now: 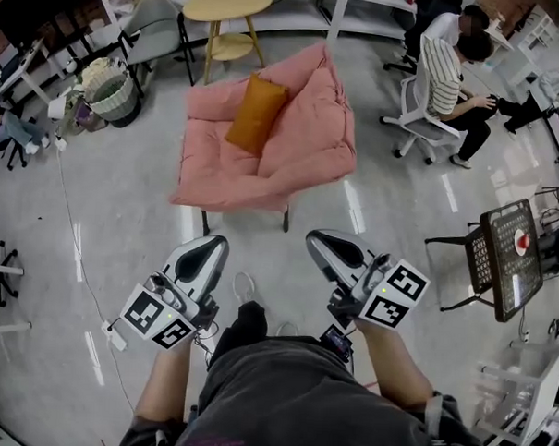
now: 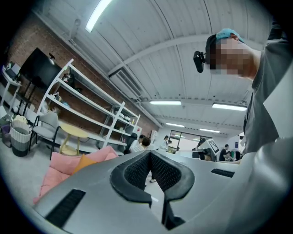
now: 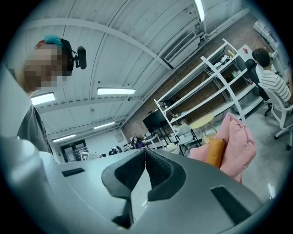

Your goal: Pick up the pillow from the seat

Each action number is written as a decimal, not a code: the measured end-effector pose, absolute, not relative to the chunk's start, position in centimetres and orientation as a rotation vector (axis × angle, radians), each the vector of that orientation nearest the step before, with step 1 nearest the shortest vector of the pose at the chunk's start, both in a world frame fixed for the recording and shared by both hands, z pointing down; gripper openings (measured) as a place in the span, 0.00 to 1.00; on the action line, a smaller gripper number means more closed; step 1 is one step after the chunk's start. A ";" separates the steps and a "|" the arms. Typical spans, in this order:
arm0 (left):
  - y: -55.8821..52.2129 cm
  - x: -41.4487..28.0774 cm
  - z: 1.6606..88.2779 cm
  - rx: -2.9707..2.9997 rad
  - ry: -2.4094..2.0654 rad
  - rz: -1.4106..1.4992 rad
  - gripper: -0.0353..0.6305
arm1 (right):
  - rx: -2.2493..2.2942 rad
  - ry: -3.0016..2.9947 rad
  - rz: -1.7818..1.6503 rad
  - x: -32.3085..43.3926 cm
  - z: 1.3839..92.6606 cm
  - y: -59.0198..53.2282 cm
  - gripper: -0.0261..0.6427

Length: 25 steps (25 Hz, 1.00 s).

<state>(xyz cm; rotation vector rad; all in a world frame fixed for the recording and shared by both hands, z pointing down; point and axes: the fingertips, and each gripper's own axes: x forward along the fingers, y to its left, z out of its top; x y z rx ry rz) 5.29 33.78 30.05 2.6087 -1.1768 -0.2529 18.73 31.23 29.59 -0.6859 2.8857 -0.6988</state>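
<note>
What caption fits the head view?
Left tool and right tool, both shut, short of the pink seat holding an orange pillow.

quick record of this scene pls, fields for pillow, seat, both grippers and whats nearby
pillow: orange pillow, resting against the seat's back cushion, untouched
seat: pink padded seat, on the floor ahead of the grippers
left gripper: left gripper jaws together, empty, well short of the seat
right gripper: right gripper jaws together, empty, well short of the seat
nearby: round yellow table behind the seat; seated person to its right
</note>
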 end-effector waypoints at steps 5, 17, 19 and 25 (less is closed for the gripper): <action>26.5 0.5 30.1 2.607 -1.137 -0.236 0.07 | -0.723 2.880 -0.722 13.7 29.7 24.1 0.06; 19.5 -3.5 30.4 2.642 -1.043 -0.237 0.07 | -0.823 2.879 -0.692 9.5 30.4 16.6 0.06; 17.5 -4.7 30.5 2.637 -1.037 -0.244 0.07 | -0.833 2.883 -0.694 8.3 30.5 14.7 0.06; 11.9 -7.5 30.7 2.620 -1.034 -0.239 0.07 | -0.841 2.898 -0.688 5.6 30.4 8.6 0.06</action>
